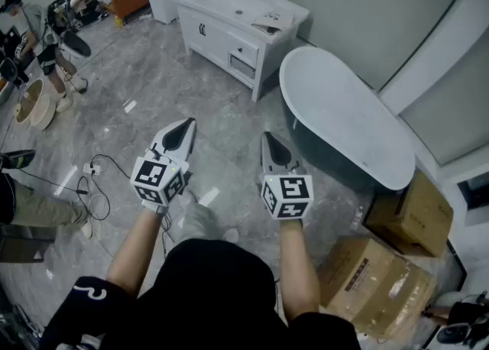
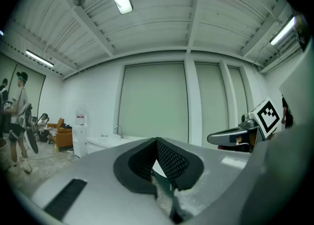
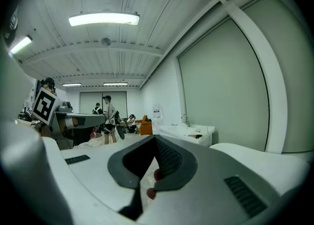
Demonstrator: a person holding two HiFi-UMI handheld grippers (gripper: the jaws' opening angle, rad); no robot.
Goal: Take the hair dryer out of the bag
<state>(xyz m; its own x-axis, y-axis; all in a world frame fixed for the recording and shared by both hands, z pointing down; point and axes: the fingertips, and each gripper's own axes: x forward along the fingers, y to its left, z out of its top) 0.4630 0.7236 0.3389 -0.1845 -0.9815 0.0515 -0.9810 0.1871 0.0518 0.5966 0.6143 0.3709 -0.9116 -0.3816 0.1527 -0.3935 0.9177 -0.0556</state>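
Left gripper [image 1: 186,125] and right gripper [image 1: 270,140]: jaws together on both, nothing between them. They are held side by side above the grey floor [image 1: 153,73] (bathtub [image 1: 344,111] just beyond the right one). Hair dryer and bag: not located in any view, possibly out of frame.

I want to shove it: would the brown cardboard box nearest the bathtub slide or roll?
Likely slide, not roll: the brown cardboard box is flat-sided and sits on the smooth grey stone floor. Its cardboard walls would probably dent if squeezed.
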